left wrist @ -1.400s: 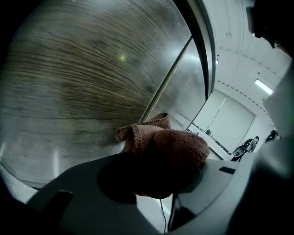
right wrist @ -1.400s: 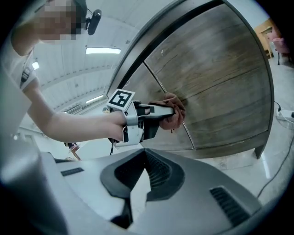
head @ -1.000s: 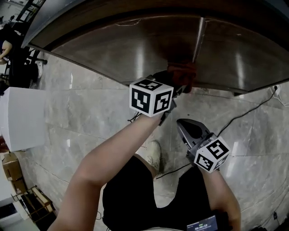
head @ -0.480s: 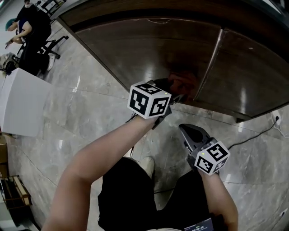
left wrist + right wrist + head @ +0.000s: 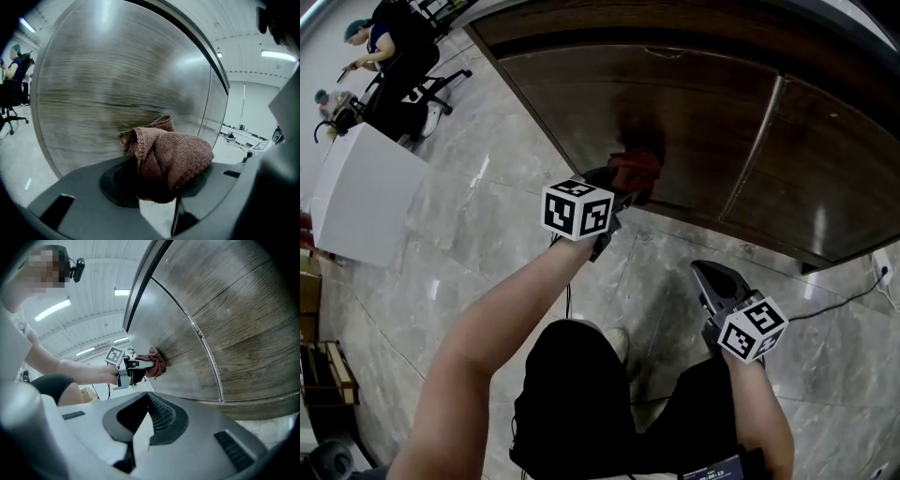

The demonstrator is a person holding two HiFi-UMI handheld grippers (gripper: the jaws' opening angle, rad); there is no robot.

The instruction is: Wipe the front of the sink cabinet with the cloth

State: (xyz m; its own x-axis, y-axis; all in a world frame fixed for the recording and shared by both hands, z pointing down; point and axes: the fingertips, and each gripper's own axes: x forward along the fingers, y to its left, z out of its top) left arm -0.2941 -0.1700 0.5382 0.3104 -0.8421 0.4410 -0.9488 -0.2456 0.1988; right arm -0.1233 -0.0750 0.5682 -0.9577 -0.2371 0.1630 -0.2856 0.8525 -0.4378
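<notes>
The cloth (image 5: 166,154) is rough knit, the cabinet front (image 5: 108,79) glossy wood grain, the floor (image 5: 487,225) polished stone

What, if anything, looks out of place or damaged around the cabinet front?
Nothing is damaged or spilled. Only a loose black cable trails across the grey marble floor near the brown wooden cabinet front.

Office-like hall; marble floor (image 5: 487,216), ceiling strip lights (image 5: 52,309), person (image 5: 389,42) on swivel chair (image 5: 436,86).
</notes>
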